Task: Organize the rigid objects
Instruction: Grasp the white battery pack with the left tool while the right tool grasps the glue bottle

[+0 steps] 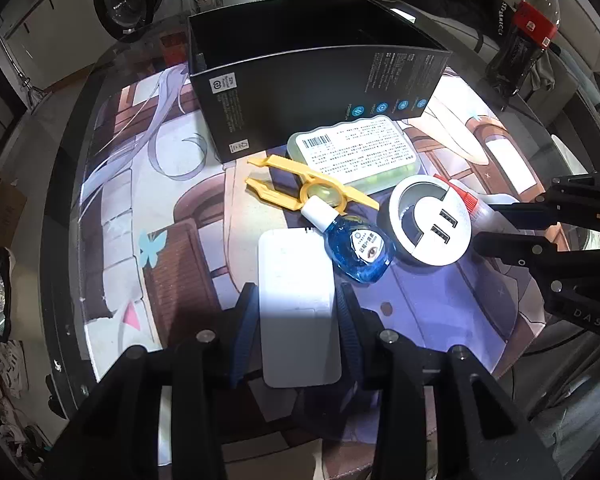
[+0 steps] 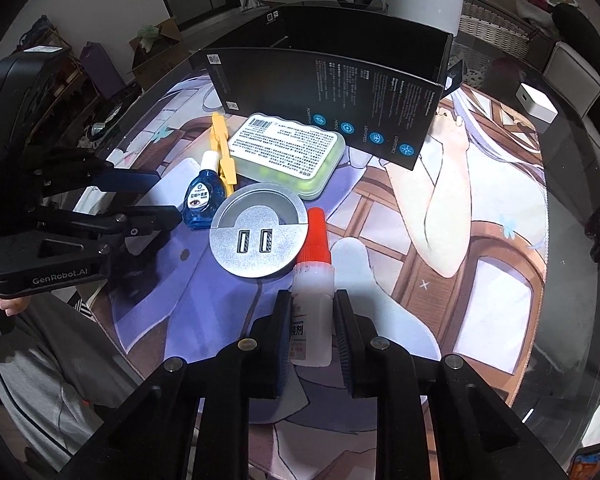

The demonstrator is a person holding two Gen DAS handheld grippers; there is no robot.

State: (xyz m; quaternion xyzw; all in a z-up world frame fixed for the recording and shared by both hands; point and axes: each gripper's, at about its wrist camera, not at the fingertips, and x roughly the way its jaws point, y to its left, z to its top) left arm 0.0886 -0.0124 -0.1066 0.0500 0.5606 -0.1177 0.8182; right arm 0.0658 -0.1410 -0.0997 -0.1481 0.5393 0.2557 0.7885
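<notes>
Rigid objects: a cluster of small items lies mid-frame in both wrist views, on a printed anime desk mat (image 1: pixel 172 264) that covers a round glass table (image 2: pixel 572 264).
Black open-topped cardboard box (image 1: pixel 312 92): largest item, standing upright at the upper centre of the left wrist view, behind the cluster; also at the upper centre of the right wrist view (image 2: pixel 332 92).
Dark cola bottle with red label (image 1: pixel 524 36): upper right of the left wrist view, at the table's far edge, well apart from the cluster.
Green flat plastic case with white printed label (image 1: pixel 356 154): just in front of the box, label side up.
White rectangular slab-shaped device (image 1: pixel 298 312): lower centre of the left wrist view, lying flat between the fingers of the left gripper (image 1: pixel 298 312); the jaws look closed against its two long sides.
Round silver USB socket disc (image 2: pixel 258 236): centre of the right wrist view, flat on the mat, two ports facing up.
Yellow plastic tweezers-shaped tool (image 1: pixel 300 186): between the box and the blue bottle, partly under the bottle's cap.
White glue bottle with red nozzle (image 2: pixel 314 280): lower centre of the right wrist view, clamped at its body by the right gripper (image 2: pixel 312 320), nozzle beside the disc.
Blue eye-drop bottle with white cap (image 1: pixel 356 246): lying on its side, touching the white device's far corner.
Small white cube adapter (image 2: pixel 536 106): right edge of the right wrist view, on bare glass.
</notes>
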